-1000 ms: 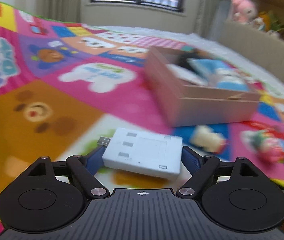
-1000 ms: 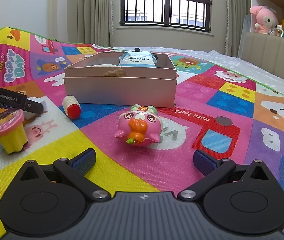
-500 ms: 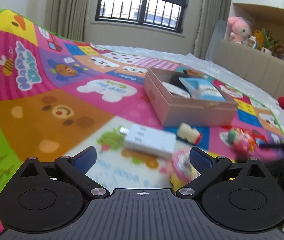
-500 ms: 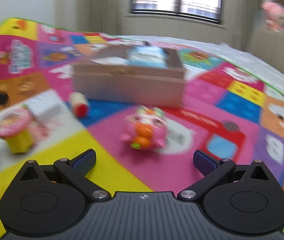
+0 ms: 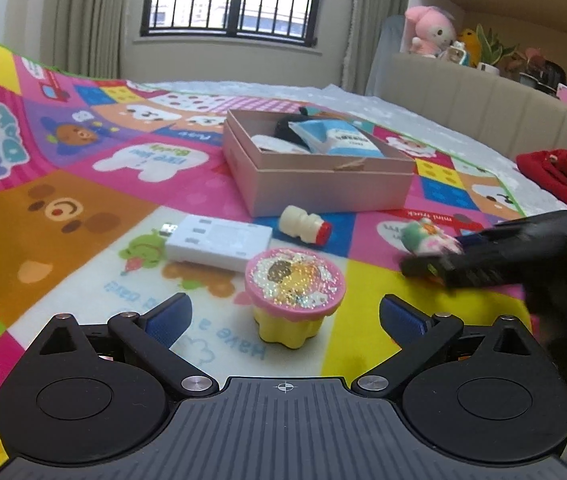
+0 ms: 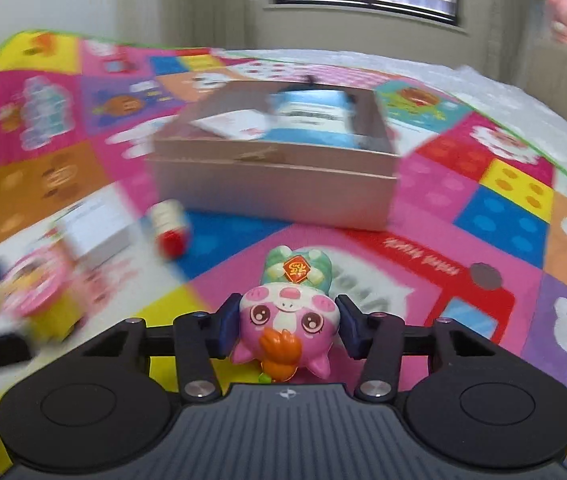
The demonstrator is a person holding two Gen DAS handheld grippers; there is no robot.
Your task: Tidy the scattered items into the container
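Pink plastic pig figurine with green cap (image 6: 288, 320) between blue pads of right hand-held gripper (image 6: 287, 326), just off the patterned play mat (image 6: 483, 216), short of pink cardboard box (image 6: 271, 196). Jaws closing, pads at both cheeks. Rounded, glossy body: risk of squirting out or twisting if the lift precedes a full clamp. Left hand-held gripper (image 5: 283, 316) spread wide, empty, near yellow cup with pink glitter lid (image 5: 294, 298).

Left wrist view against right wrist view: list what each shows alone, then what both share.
Left wrist only: the left claw open over the yellow cup, and a red cloth.
Right wrist only: the pig toy's face, with the right claw closing on it.
Both: pink box, small bottle, white block, play mat.
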